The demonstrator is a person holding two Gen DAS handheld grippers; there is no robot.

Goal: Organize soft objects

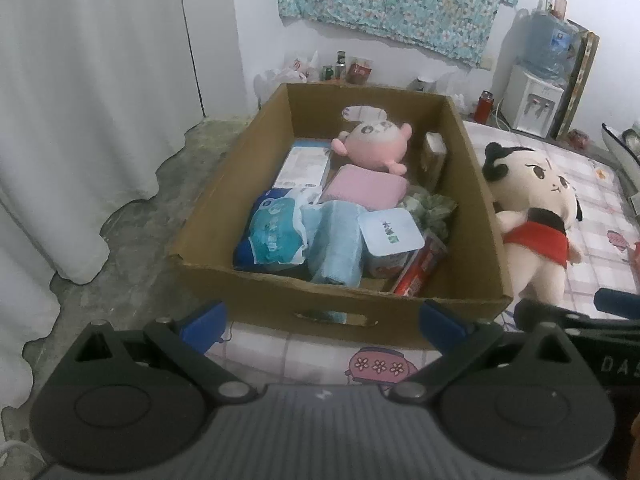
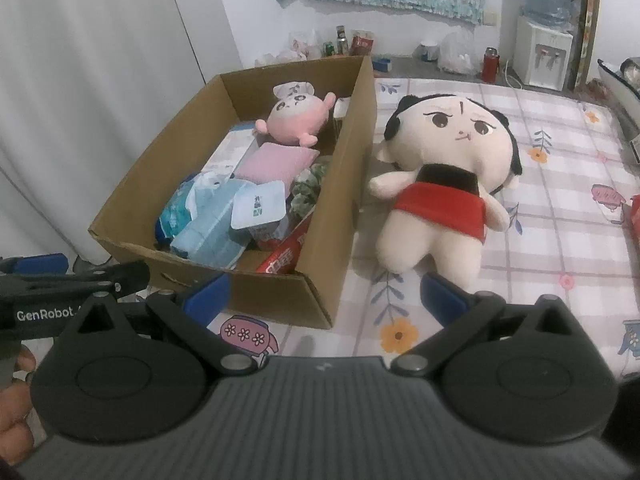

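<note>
Left gripper point(image 1: 322, 326): blue pads spread wide, empty, levelled at the near wall of the cardboard box point(image 1: 224, 204). Box at 12 o'clock holds a pink plush point(image 1: 374, 146), a pink folded cloth point(image 1: 366, 188) and blue packets point(image 1: 276, 232). Right gripper point(image 2: 324, 298): wide, empty. Large cream doll point(image 2: 444, 168), red skirt, lies at 1 o'clock on the checked floral sheet point(image 2: 560, 184). White curtain point(image 1: 92, 100) at 9 o'clock.

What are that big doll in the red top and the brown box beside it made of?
The big doll looks like plush fabric over soft stuffing: matte, fuzzy, rounded limbs. The box looks like plain corrugated cardboard: dull brown, with raw cut edges and a punched handle slot.
</note>
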